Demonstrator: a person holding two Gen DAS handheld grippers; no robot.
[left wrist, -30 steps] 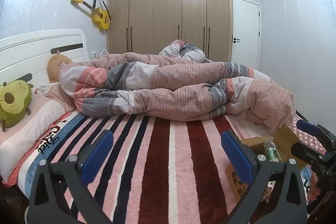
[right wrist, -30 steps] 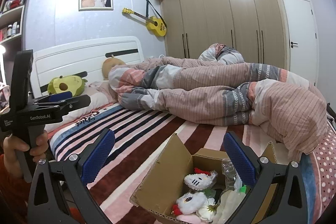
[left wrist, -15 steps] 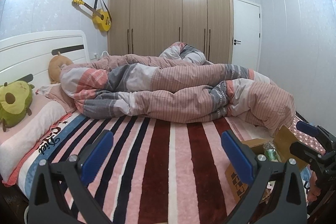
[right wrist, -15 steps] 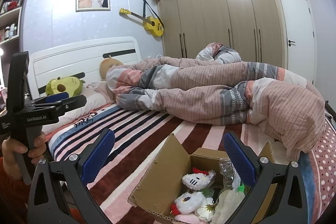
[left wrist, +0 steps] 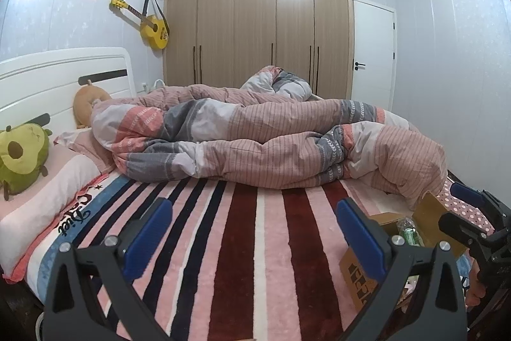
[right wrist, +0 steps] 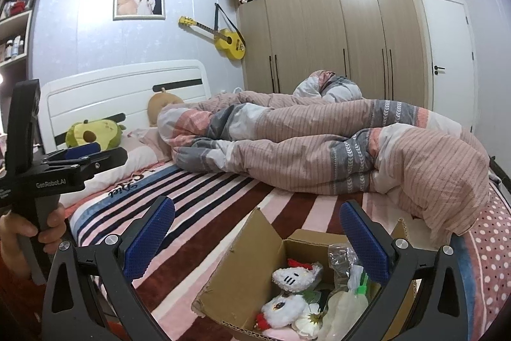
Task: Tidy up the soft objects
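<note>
Cardboard box sits open on the near right of the striped bed, holding small white plush toys and plastic-wrapped items. The right gripper hovers above it, jaws spread and empty. The left gripper, also wide open, faces bare blanket. An avocado plush rests far left by the headboard — a rumpled duvet lies beyond. Sorting looks barely begun.
</note>
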